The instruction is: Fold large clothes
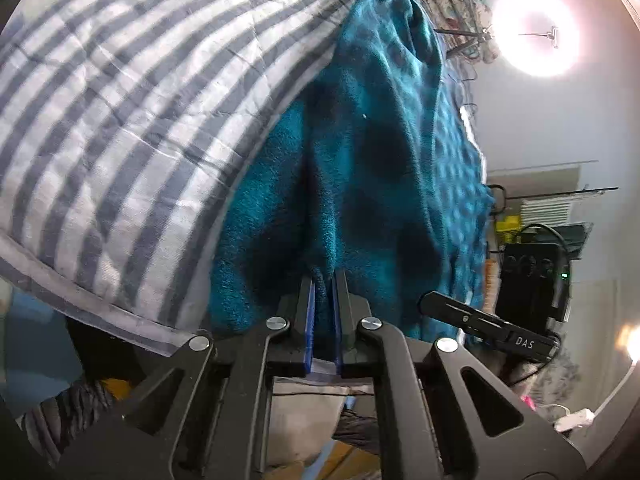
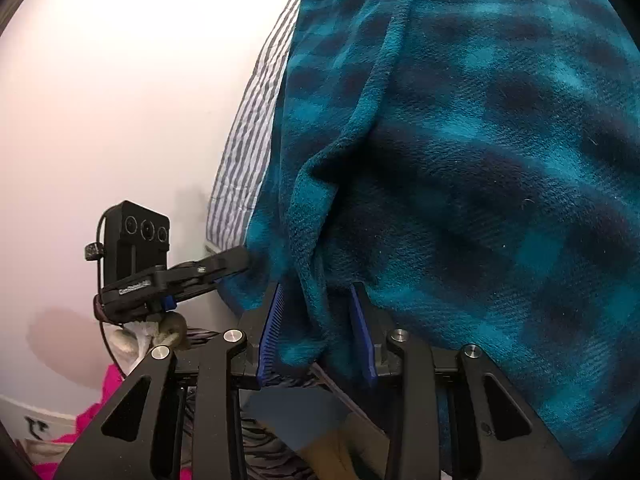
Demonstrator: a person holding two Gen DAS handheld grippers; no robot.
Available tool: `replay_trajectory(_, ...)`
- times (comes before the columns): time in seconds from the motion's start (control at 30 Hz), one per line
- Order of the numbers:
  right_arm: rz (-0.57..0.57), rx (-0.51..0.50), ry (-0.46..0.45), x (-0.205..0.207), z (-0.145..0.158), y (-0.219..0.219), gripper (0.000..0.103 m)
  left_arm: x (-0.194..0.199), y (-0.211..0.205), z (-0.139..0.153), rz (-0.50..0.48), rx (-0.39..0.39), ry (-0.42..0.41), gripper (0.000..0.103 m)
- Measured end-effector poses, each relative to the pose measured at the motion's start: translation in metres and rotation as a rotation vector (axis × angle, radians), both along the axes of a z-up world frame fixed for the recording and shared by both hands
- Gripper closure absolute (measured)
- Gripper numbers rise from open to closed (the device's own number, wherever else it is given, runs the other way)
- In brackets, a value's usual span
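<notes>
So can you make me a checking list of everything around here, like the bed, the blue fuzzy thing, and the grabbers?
Surface: striped bedcover, wrinkled.
Job's things: teal plaid fleece, draped over the bedcover's edge.
Clutter: pink cloth, low down.
Grippers: left gripper shut on the fleece; right gripper open around a fleece fold.
Cables: black cable by the right gripper's camera box.
Surroundings: bright round lamp, pale wall.

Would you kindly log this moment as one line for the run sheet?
left gripper: shut on teal plaid fleece | right gripper: jaws apart around a fleece fold | backdrop: striped bedding
</notes>
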State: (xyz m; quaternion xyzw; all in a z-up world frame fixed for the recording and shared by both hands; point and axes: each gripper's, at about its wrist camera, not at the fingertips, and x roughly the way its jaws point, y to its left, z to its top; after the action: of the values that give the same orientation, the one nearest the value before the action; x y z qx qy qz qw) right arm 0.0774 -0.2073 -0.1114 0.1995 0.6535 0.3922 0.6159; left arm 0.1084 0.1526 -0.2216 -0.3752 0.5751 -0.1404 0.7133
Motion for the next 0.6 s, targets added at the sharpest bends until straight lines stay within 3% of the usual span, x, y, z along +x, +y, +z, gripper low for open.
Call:
replay_trajectory(0.17,0.011,0.038,-0.035,-0.007,0.017,0.009,0.100,-0.016,0.011,0.030,0.024,0.130,-0.095,0.101)
replay_trajectory(0.23,0.024,0.033,-0.055,-0.008,0.020,0.017,0.100,-0.019,0.014,0.029,0.029,0.178,-0.094,0.101)
replay_trajectory(0.37,0.053,-0.075,-0.055,-0.009,0.001,0.033,0.101,-0.012,0.012,0.009,-0.008,0.227,-0.056,0.101)
replay_trajectory(0.47,0.092,-0.138,-0.068,-0.015,-0.006,0.038,0.101,-0.014,0.009,0.014,-0.004,0.243,-0.073,0.100)
replay_trajectory(0.57,0.146,-0.154,-0.104,-0.022,0.012,0.036,0.100,-0.018,0.023,0.021,0.054,0.231,-0.092,0.081)
replay_trajectory(0.6,0.155,-0.160,-0.132,-0.024,0.022,0.033,0.100,-0.018,0.027,0.022,0.075,0.219,-0.094,0.060)
